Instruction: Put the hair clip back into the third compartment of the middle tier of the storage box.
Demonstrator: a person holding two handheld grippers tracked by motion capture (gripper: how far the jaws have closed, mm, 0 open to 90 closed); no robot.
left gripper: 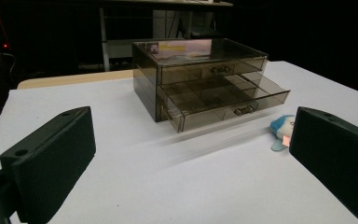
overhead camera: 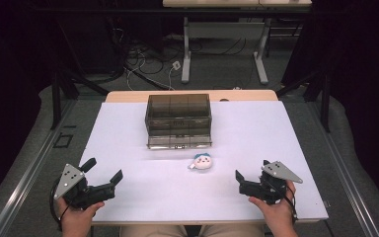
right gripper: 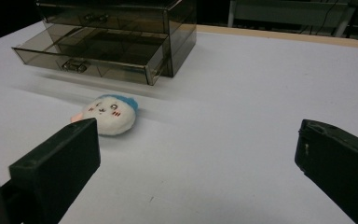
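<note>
A smoky clear drawer box [overhead camera: 179,120] stands at the middle back of the white table [overhead camera: 177,197]. Its lower drawer [left gripper: 223,100] is pulled partly out, and the upper one sits flush. A small round plush toy [overhead camera: 203,161], white with a blue top and a drawn face, lies on the table just in front of the box, a little to its right. My left gripper [overhead camera: 103,170] rests open near the front left edge, aimed at the box [left gripper: 200,79]. My right gripper [overhead camera: 251,169] is open at the front right, with the toy [right gripper: 109,114] ahead of its left jaw. Neither holds anything.
A bare wooden strip of tabletop [overhead camera: 128,96] shows behind the white sheet. Beyond it the floor carries loose cables [overhead camera: 148,66] and the legs of another table [overhead camera: 186,54]. Dark curtains and metal stands flank both sides.
</note>
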